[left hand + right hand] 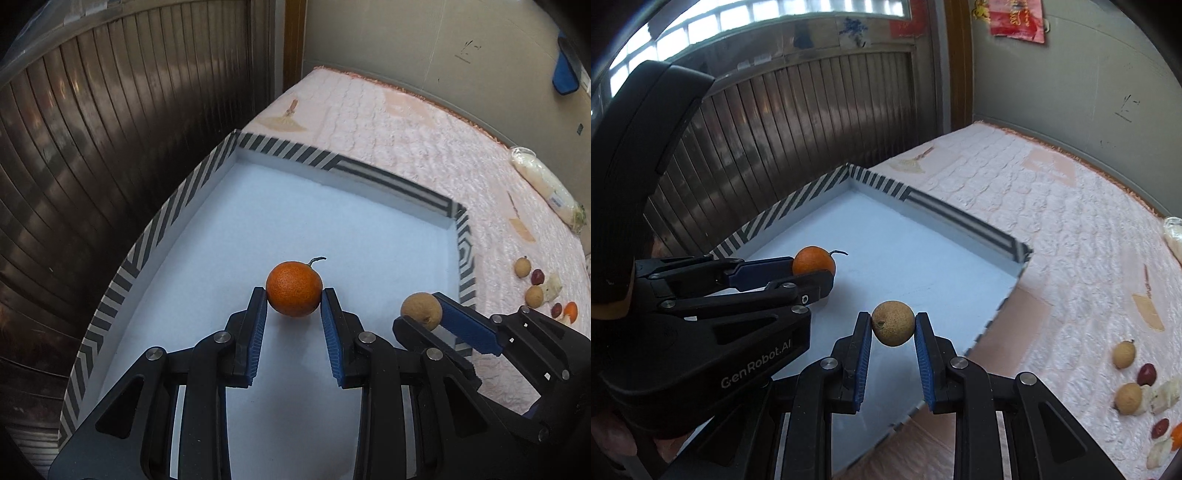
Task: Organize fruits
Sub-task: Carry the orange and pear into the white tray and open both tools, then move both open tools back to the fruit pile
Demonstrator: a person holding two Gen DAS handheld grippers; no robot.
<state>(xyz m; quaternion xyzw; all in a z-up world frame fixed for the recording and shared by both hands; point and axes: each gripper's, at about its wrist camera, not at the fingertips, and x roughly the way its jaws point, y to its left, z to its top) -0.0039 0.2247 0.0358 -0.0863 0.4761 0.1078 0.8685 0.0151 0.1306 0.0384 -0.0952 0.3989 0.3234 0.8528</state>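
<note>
My left gripper [294, 295] is shut on a small orange [294, 288] with a stem, held over the white floor of a shallow box [236, 229] with striped black-and-white walls. My right gripper [893, 321] is shut on a round tan longan [893, 323], held above the box near its right wall [1015, 280]. In the left wrist view the right gripper [423, 310] and its longan [421, 309] show at right. In the right wrist view the left gripper [816, 273] and the orange [813, 260] show at left.
The box sits on a pink quilted mattress [424, 140]. Loose fruits lie on the mattress at right: longans [1124, 354], red dates [1146, 373], another orange [571, 310]. A bagged vegetable [546, 184] lies by the wall. A brown slatted panel [110, 147] stands at left.
</note>
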